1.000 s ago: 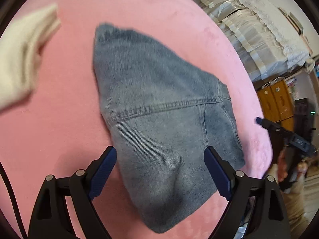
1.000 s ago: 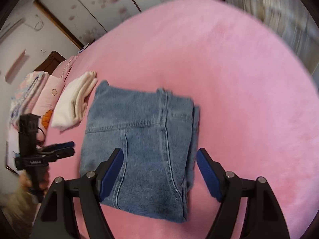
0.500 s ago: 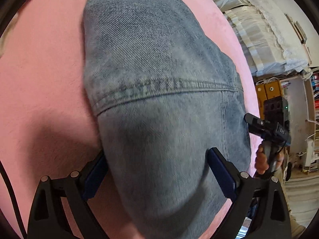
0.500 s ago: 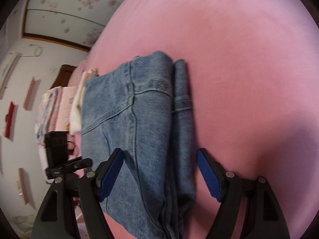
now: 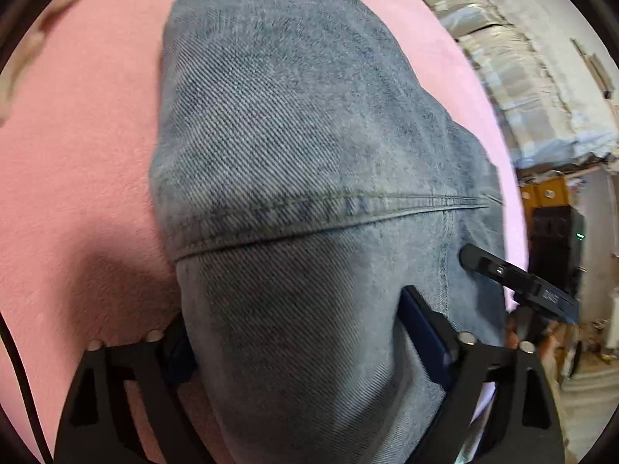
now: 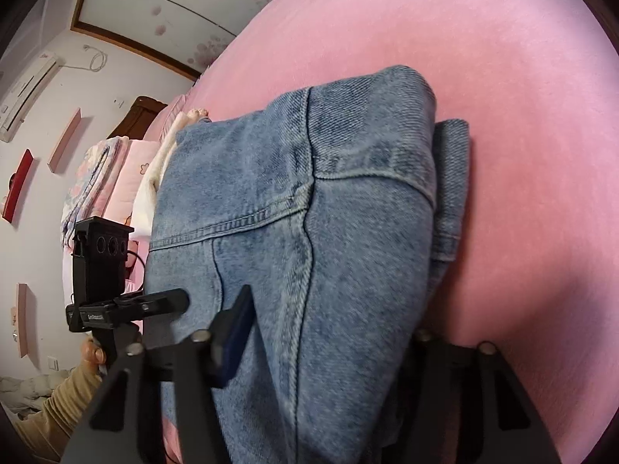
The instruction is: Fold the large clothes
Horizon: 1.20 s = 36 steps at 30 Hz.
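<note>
Left view: jeans (image 5: 309, 178) folded on the pink bed (image 5: 77, 147), filling the frame.
Left gripper (image 5: 298, 332): spread wide, jeans between the fingers, nothing pinched.
Right view: jeans (image 6: 309, 212) on the bed (image 6: 522, 116), cream cloth (image 6: 154, 178) just behind.
Right gripper (image 6: 329, 328): wide apart, straddling the folded stack.

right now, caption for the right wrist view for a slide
Right gripper straddling the near edge of folded jeans on a pink bed.
</note>
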Available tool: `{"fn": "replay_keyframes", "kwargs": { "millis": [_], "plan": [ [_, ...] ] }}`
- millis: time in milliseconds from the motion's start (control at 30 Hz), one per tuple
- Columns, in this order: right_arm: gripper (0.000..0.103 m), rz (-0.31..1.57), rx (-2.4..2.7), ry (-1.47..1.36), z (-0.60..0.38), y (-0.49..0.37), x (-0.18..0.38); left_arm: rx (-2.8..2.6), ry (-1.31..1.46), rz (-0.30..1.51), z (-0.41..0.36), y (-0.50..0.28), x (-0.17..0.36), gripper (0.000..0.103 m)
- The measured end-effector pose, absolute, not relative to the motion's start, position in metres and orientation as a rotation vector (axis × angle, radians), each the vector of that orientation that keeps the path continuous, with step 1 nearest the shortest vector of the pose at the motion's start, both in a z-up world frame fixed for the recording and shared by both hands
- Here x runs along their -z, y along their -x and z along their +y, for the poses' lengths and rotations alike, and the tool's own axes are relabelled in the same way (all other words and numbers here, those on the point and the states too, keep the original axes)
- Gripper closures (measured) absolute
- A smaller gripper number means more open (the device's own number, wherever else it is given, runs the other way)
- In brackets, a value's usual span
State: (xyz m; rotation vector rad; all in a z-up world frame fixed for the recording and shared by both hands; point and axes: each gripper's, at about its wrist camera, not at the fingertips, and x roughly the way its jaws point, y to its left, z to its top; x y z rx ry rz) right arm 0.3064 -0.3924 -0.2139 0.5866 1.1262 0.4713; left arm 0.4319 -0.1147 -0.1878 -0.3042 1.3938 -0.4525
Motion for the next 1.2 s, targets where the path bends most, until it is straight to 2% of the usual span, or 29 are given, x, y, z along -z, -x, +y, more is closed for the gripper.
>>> {"fn": "replay_keyframes", "kwargs": {
  "millis": [233,433,967,1200],
  "plan": [
    [0.075,1.073,-0.437,-0.567,-0.387,-0.292,0.193,0.374,0.184,1.303,-0.133,-0.412,0.16,0.044],
    [0.079,1.015,-0.408,-0.507,-0.369,-0.272,0.157,0.375,0.169,1.267,-0.133,-0.395,0.133,0.057],
    [0.08,1.033,-0.477,-0.511,-0.274,-0.201,0.097,0.374,0.161,1.305,-0.068,-0.342,0.061,0.058],
    [0.081,1.057,-0.598,-0.466,-0.196,-0.198,0.077,0.318,0.183,1.336,0.003,-0.32,0.035,0.058]
  ]
}}
